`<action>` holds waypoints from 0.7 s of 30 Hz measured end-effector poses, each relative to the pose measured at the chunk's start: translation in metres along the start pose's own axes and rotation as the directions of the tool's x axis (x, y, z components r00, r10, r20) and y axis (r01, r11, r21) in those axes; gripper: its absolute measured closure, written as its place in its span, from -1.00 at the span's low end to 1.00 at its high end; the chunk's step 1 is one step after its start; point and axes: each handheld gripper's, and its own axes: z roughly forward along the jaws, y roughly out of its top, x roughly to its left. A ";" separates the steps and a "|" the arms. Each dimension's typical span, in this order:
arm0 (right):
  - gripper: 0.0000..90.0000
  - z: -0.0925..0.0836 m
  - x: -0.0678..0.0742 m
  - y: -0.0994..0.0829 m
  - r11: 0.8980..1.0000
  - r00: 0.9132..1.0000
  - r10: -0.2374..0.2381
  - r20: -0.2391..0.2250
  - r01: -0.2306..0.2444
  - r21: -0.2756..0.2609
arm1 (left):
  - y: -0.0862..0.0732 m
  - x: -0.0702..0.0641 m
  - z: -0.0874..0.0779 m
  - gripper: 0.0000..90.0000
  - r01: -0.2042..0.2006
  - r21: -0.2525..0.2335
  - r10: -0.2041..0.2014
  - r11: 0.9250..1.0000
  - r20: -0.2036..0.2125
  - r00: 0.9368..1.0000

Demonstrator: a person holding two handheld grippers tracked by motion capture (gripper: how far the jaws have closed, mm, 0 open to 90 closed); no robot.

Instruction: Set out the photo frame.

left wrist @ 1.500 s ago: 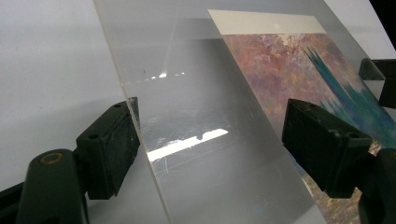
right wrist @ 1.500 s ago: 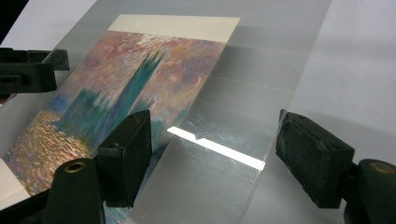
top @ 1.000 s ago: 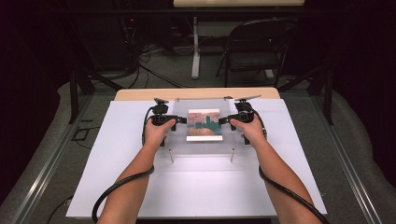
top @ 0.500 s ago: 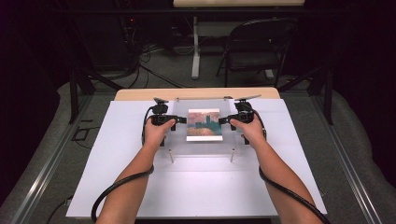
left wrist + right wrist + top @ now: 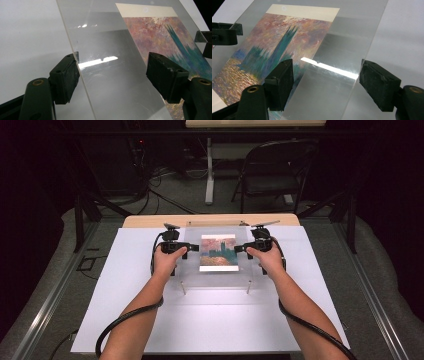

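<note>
A clear acrylic sheet [image 5: 218,277] lies over a colourful painted print [image 5: 218,252] at the middle of the white board, on small metal posts [image 5: 183,287]. My left gripper [image 5: 192,248] is at the sheet's left edge and my right gripper [image 5: 240,248] at its right edge. In the left gripper view my left gripper [image 5: 115,72] stands open, its jaws wide apart on either side of the sheet [image 5: 110,82] edge. In the right gripper view my right gripper [image 5: 325,75] is open the same way over the sheet [image 5: 337,50] and print [image 5: 274,42]. Neither pinches the sheet.
The white board [image 5: 210,325] covers a wooden table [image 5: 150,221]. A folding chair [image 5: 272,170] and cables stand on the floor behind. Black cables trail from both grippers along the person's forearms toward the near edge.
</note>
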 end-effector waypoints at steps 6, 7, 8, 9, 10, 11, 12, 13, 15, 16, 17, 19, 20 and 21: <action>-0.36 -0.007 0.004 0.001 1.000 1.000 -0.023 0.005 0.023 -0.013 | 0.001 -0.004 -0.008 -0.34 -0.011 -0.009 0.011 1.000 -0.007 1.000; -0.36 -0.008 0.005 0.001 0.999 1.000 -0.028 0.007 0.028 -0.015 | 0.001 -0.005 -0.009 -0.33 -0.014 -0.011 0.014 1.000 -0.006 1.000; -0.36 -0.009 0.005 0.001 0.999 0.999 -0.035 0.008 0.035 -0.018 | 0.001 -0.005 -0.011 -0.32 -0.015 -0.013 0.015 1.000 -0.005 1.000; -0.35 -0.011 0.007 0.001 0.999 0.999 -0.038 0.009 0.038 -0.020 | 0.001 -0.006 -0.012 -0.30 -0.015 -0.021 0.015 1.000 -0.007 1.000; -0.35 -0.012 0.007 0.001 0.999 0.999 -0.044 0.008 0.044 -0.023 | 0.001 -0.006 -0.014 -0.28 -0.014 -0.021 0.014 1.000 -0.004 1.000; -0.35 -0.014 0.008 0.001 0.999 0.999 -0.050 0.009 0.051 -0.020 | 0.001 -0.007 -0.016 -0.27 -0.016 -0.025 0.016 1.000 -0.004 1.000; -0.35 -0.015 0.009 0.001 0.998 0.998 -0.054 0.012 0.055 -0.020 | 0.001 -0.007 -0.017 -0.26 -0.018 -0.026 0.018 1.000 -0.004 1.000; -0.34 -0.016 0.010 0.001 0.998 0.998 -0.063 0.013 0.063 -0.026 | 0.001 -0.008 -0.018 -0.25 -0.021 -0.025 0.021 0.999 -0.006 1.000; -0.34 -0.019 0.012 0.002 0.997 0.997 -0.072 0.019 0.072 -0.030 | 0.001 -0.010 -0.021 -0.25 -0.031 -0.033 0.030 0.999 -0.011 0.999; -0.34 -0.020 0.013 0.002 0.997 0.997 -0.076 0.021 0.077 -0.029 | 0.001 -0.012 -0.022 -0.25 -0.033 -0.033 0.032 0.999 -0.012 0.999; -0.33 -0.021 0.014 0.002 0.997 0.997 -0.077 0.025 0.077 -0.029 | 0.000 -0.013 -0.023 -0.25 -0.036 -0.037 0.035 0.999 -0.015 0.999; -0.31 -0.024 0.015 0.002 0.996 0.996 -0.086 0.027 0.087 -0.034 | 0.000 -0.014 -0.026 -0.24 -0.038 -0.038 0.038 0.999 -0.011 0.999; -0.30 -0.025 0.016 0.002 0.996 0.996 -0.084 0.028 0.085 -0.038 | 0.000 -0.014 -0.027 -0.22 -0.039 -0.043 0.038 0.998 -0.014 0.999; -0.28 -0.026 0.016 0.002 0.995 0.996 -0.089 0.028 0.090 -0.042 | 0.000 -0.015 -0.028 -0.21 -0.041 -0.049 0.040 0.998 -0.013 0.999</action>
